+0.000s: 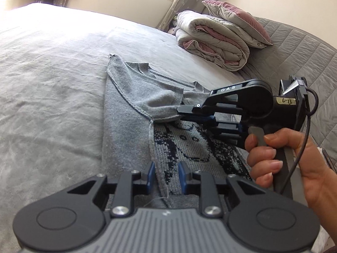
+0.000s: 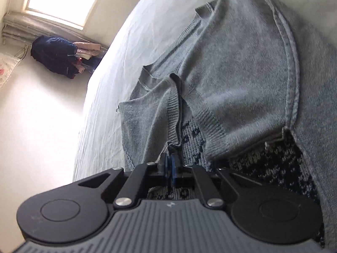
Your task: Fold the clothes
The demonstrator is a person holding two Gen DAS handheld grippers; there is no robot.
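Note:
A grey knit sweater (image 1: 126,109) lies on the bed with its dark-patterned inner side (image 1: 189,147) showing. My right gripper (image 1: 179,113) comes in from the right, held by a person's hand (image 1: 284,164), and is shut on the ribbed cuff of a folded-over sleeve (image 1: 160,105). In the right wrist view the blue pads of the right gripper (image 2: 170,162) are pressed together on that cuff (image 2: 174,109), which rises off the sweater (image 2: 242,73). My left gripper (image 1: 166,175) hovers low over the sweater's seamed edge; its blue pads stand apart, with knit seen in the gap.
The grey bed sheet (image 1: 52,84) stretches to the left and far side. A folded duvet (image 1: 210,42) with a pillow (image 1: 236,19) on top sits at the back right, beside a quilted grey cover (image 1: 305,52). Clothes hang by the wall (image 2: 54,57).

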